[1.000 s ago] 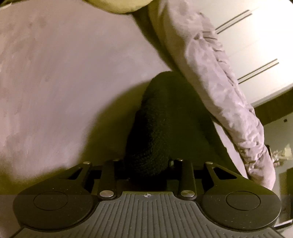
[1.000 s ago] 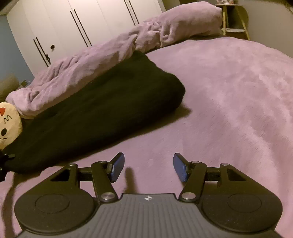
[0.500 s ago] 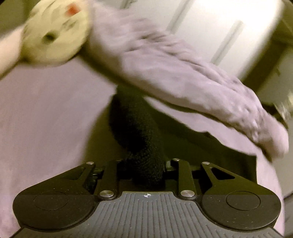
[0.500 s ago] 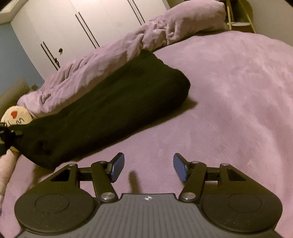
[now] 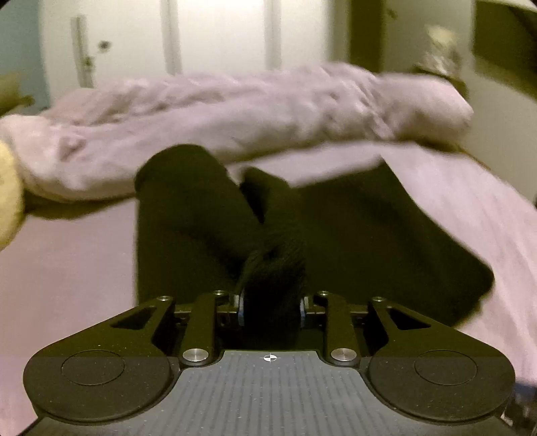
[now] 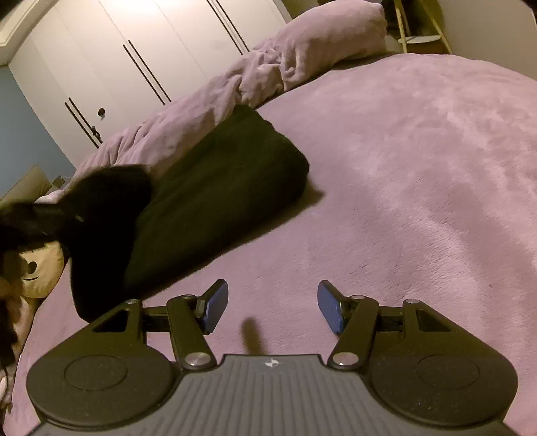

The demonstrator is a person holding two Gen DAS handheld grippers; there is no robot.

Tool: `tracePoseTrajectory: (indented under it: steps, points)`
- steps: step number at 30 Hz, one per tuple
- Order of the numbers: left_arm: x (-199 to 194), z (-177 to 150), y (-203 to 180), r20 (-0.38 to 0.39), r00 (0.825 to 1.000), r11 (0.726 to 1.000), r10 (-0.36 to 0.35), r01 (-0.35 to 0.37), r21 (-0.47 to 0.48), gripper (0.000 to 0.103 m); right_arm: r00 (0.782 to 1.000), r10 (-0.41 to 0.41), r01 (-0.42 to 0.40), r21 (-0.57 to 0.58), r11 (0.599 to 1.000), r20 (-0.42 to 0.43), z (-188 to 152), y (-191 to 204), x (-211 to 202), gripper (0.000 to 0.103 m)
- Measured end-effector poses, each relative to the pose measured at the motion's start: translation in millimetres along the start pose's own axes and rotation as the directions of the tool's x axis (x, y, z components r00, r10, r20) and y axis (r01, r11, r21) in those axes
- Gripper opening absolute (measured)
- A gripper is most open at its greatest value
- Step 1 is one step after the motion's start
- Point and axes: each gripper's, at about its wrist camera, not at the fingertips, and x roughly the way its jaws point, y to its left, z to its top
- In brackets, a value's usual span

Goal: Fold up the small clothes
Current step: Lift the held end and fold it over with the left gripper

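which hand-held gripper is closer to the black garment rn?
Left. The left hand-held gripper has a bunched end of the black garment between its opening jaws; the right hand-held gripper hovers open over bare purple bedspread, beside it.

a bed covered in purple plush fabric is seen under warm, dim light. a rumpled purple duvet is bunched along its far edge. white wardrobe doors with dark bar handles are set behind it, beside a blue wall. a wooden stand is placed in the corner.
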Motion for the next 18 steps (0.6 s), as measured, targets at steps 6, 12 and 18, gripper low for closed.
tracePoseTrajectory:
  steps: [6, 12, 18]
  points:
    - [-16.6, -32.3, 5.1, -0.017, 0.998, 0.998, -0.063, 0.063, 0.015, 0.053, 1.0, -0.005, 0.005, -0.012, 1.0, -0.002, 3.0, 4.1, 0.3, 0.059]
    - [-60.4, -64.9, 62.4, -0.01, 0.997, 0.969, -0.076, 0.072, -0.235, 0.061, 0.998, 0.053, -0.053, -0.02, 0.998, -0.015, 17.9, 22.5, 11.1, 0.059]
    - [-83.6, -123.8, 109.7, -0.122, 0.99, 0.943, 0.071, -0.106, -0.317, 0.063, 0.984, 0.18, -0.179, -0.113, 0.977, 0.003, 53.1, 76.1, 32.2, 0.063]
